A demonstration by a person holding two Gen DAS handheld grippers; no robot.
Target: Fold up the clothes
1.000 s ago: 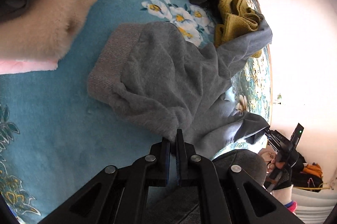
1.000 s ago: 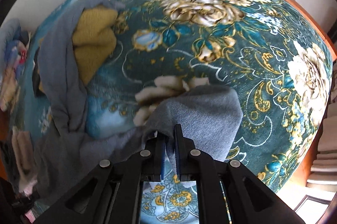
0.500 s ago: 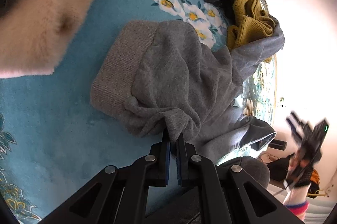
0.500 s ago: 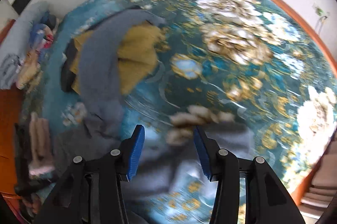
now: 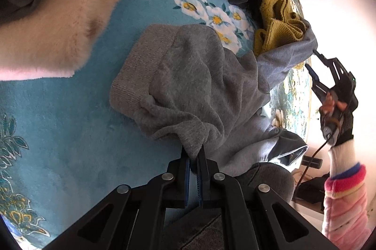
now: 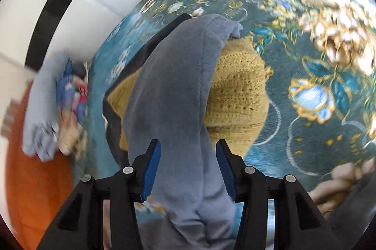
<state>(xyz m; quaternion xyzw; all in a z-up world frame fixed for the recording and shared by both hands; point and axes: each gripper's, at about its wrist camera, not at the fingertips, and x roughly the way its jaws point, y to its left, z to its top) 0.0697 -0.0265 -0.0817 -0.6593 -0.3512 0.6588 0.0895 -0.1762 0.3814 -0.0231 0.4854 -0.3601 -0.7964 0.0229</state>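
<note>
Grey sweatshirt (image 5: 202,85), bunched mid-bed on teal floral blanket (image 5: 70,132); fold pinched by left tongs (image 5: 193,156) as anchor, right tongs (image 6: 188,153) agape astride sleeve (image 6: 178,85) over mustard knit (image 6: 237,87), for spreading.

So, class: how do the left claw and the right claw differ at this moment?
The left claw is shut, pinching a fold of the grey sweatshirt; the right claw is open, its jaws either side of the sweatshirt's sleeve. Both have blue pads.
</note>
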